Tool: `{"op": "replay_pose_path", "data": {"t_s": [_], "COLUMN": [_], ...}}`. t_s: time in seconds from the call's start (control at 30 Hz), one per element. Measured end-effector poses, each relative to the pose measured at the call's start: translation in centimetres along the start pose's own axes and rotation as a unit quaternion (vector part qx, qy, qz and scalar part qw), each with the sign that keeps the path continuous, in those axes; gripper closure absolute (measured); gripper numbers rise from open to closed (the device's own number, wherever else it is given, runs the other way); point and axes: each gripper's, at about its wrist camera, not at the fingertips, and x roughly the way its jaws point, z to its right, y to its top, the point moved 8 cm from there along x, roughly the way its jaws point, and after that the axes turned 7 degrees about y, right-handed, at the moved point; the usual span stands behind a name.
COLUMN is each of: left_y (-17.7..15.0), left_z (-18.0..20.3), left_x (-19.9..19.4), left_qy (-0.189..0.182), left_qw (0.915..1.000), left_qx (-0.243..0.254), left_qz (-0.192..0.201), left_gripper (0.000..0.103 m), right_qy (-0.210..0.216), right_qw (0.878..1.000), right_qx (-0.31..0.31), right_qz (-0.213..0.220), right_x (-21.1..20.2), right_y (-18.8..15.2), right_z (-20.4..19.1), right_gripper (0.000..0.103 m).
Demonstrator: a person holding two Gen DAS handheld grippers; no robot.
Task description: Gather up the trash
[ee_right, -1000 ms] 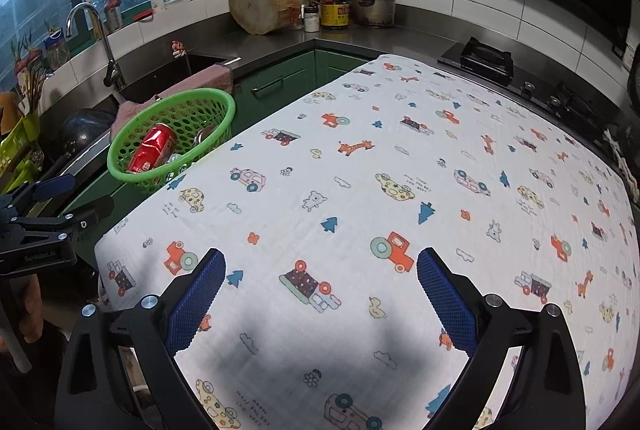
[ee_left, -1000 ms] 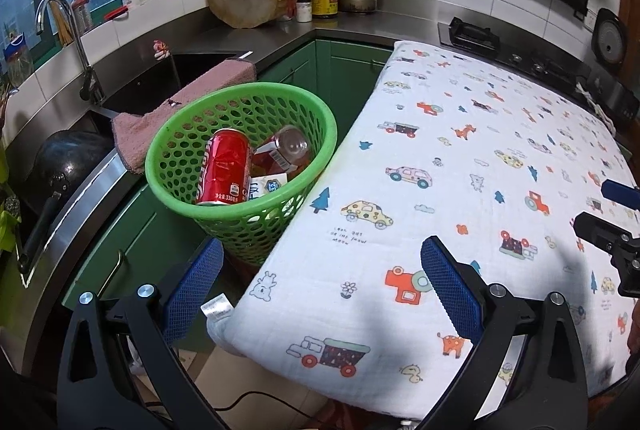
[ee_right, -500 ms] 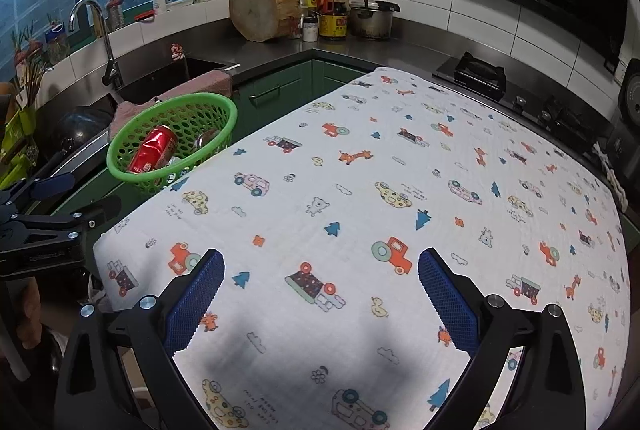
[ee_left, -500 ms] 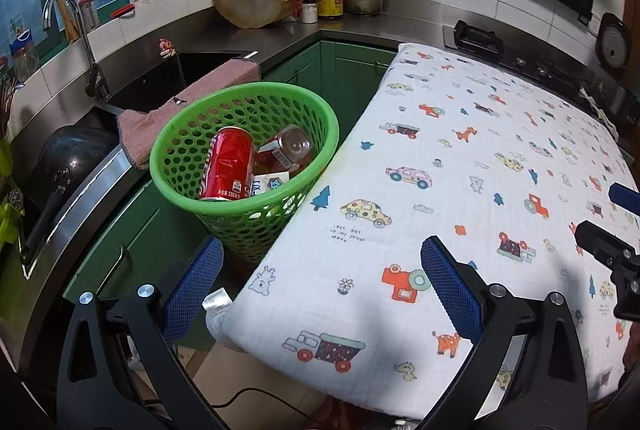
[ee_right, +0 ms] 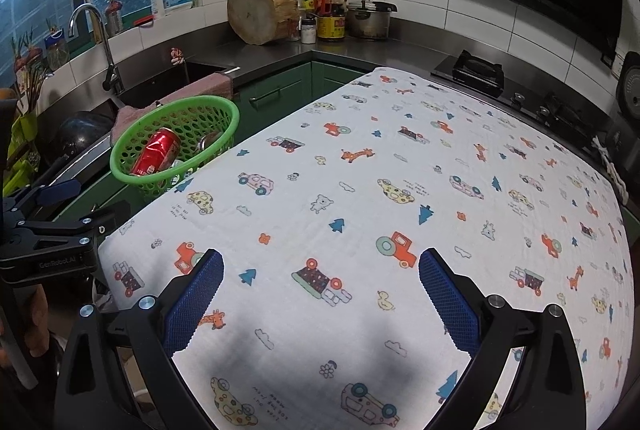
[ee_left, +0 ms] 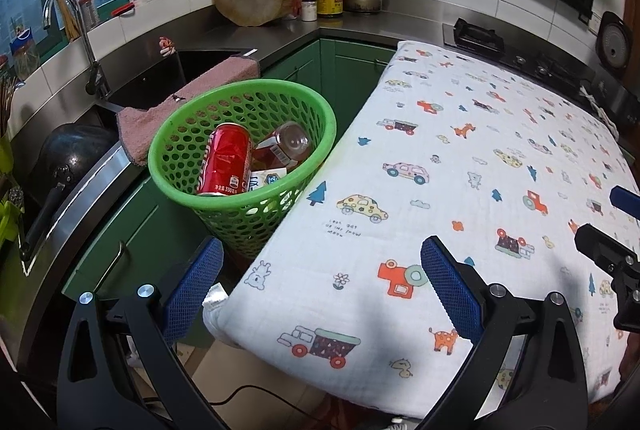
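The left gripper [ee_left: 320, 270] is held with its jaws spread wide apart, and nothing is gripped between the blue-padded fingers [ee_left: 448, 286]. It is poised above the near left corner of the table, which is covered by a white cloth [ee_left: 460, 190] printed with cars, trucks and trees; whether the fingers touch the cloth cannot be told. One finger is seen over the cloth, the other over the gap beside the table edge.

The right gripper [ee_right: 320, 278] is likewise held wide apart and empty, its blue pads [ee_right: 448, 294] seen above the cloth [ee_right: 400, 170] near the front edge. No object is found between them.

The trash is contained in a green perforated basket [ee_left: 192, 134] that stands just beside the table's left edge, in front of the sink [ee_left: 200, 62]. Inside it a red soda can [ee_left: 226, 162] is seen leaning upright against the wall, a clear bottle with a red label [ee_left: 286, 146] lying beside it, and a white paper carton [ee_left: 266, 178] under them. A pink towel [ee_left: 188, 98] is draped over the sink edge behind the basket.

From the right wrist view, the left gripper [ee_right: 52, 206] is visible at the far left, level with the basket [ee_right: 132, 142] and apart from it.
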Motion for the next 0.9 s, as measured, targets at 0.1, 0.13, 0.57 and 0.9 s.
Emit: {"op": "replay_pose_path", "data": {"t_s": [0.1,0.13,0.57,0.9], "left_y": [0.0,0.0,0.1,0.2], "left_z": [0.0,0.0,0.1,0.1], "left_x": [0.0,0.0,-1.2,-1.9], "left_qy": [-0.001,0.000,-0.001,0.000], "left_qw": [1.0000,1.0000,1.0000,0.9999], "left_qx": [0.000,0.000,-0.001,0.000], "left_qz": [0.000,0.000,0.009,0.016], "left_gripper": [0.005,0.005,0.005,0.005], "right_qy": [-0.001,-0.002,-0.003,-0.002], "right_qw": [1.000,1.000,1.000,1.000], "right_qx": [0.004,0.005,0.016,0.015], "right_qz": [0.001,0.001,0.000,0.001], "right_x": [-0.1,-0.2,-0.3,-0.4], "right_y": [0.0,0.0,-0.4,-0.6], "right_z": [0.3,0.3,1.1,1.1], "right_gripper": [0.008,0.008,0.008,0.008]}}
